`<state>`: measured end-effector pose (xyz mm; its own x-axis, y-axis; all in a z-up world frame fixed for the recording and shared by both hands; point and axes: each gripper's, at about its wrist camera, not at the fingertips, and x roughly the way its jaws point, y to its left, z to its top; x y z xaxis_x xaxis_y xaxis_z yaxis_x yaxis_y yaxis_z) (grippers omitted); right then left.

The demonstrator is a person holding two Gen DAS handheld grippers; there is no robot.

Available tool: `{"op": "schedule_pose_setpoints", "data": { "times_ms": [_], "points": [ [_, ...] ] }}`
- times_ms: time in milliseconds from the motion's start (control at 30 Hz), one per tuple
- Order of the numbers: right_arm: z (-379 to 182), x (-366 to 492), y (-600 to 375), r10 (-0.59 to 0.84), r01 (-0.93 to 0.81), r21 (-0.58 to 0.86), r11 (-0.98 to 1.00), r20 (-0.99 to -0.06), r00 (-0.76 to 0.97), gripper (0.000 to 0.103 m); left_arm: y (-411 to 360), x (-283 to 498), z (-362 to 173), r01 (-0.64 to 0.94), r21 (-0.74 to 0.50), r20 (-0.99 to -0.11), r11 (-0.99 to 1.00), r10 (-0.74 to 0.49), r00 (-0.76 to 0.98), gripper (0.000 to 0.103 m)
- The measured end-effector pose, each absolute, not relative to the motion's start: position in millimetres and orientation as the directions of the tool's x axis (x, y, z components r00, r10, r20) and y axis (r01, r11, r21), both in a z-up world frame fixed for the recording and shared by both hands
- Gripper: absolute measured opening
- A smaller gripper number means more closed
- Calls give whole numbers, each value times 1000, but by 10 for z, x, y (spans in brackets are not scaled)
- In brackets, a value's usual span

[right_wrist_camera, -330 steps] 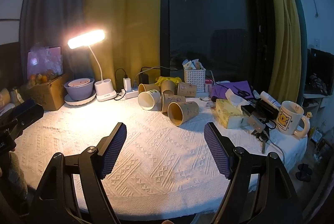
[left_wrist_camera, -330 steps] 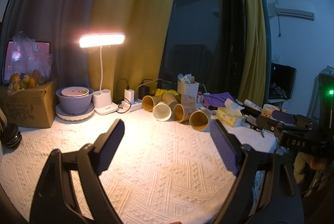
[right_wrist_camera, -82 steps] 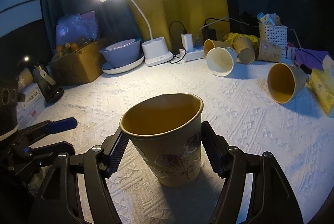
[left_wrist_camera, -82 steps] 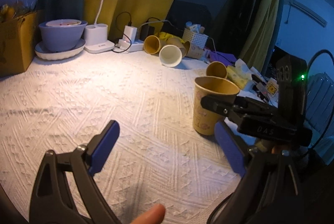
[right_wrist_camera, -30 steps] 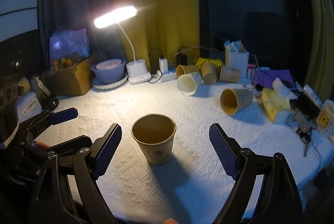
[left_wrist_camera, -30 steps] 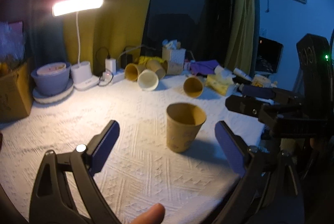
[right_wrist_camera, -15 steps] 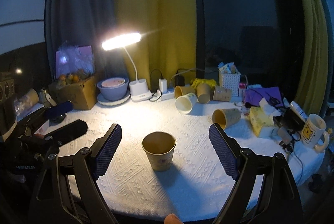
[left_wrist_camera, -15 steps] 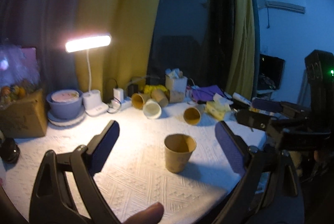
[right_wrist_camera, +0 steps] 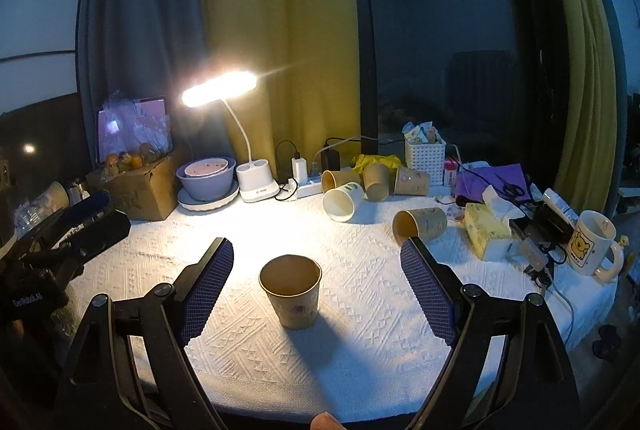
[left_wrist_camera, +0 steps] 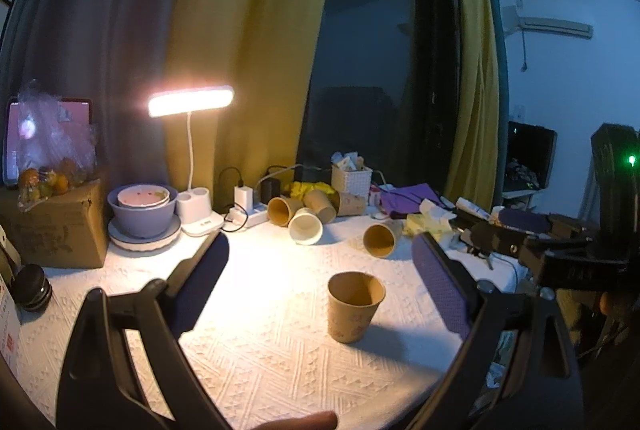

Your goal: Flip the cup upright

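Observation:
A brown paper cup (left_wrist_camera: 354,306) stands upright, mouth up, on the white tablecloth (left_wrist_camera: 260,346); it also shows in the right wrist view (right_wrist_camera: 292,290). My left gripper (left_wrist_camera: 320,282) is open and empty, pulled back above the table's near edge. My right gripper (right_wrist_camera: 316,286) is open and empty, held back from the cup, which stands free between its fingers in view. The right gripper shows at the right of the left wrist view (left_wrist_camera: 520,234). The left gripper shows at the left of the right wrist view (right_wrist_camera: 80,226).
Several paper cups lie on their sides at the back (right_wrist_camera: 344,199), one nearer on the right (right_wrist_camera: 418,224). A lit desk lamp (right_wrist_camera: 252,181), stacked bowls (right_wrist_camera: 206,175), a cardboard box (right_wrist_camera: 136,189), a tissue box (right_wrist_camera: 488,230) and a mug (right_wrist_camera: 592,248) ring the table.
Both grippers have drawn back and up from the upright cup, which now looks smaller and farther. The cup has stayed in place.

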<state>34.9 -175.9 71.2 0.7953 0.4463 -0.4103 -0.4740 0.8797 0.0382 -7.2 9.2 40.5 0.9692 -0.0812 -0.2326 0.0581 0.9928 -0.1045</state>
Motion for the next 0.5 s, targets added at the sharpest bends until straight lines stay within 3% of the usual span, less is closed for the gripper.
{"op": "schedule_pose_setpoints", "data": {
  "times_ms": [500],
  "points": [
    [655, 359, -1735, 450, -478, 42, 877, -420, 788, 88, 30, -92, 395, 93, -109, -235, 990, -117, 965, 94]
  ]
}}
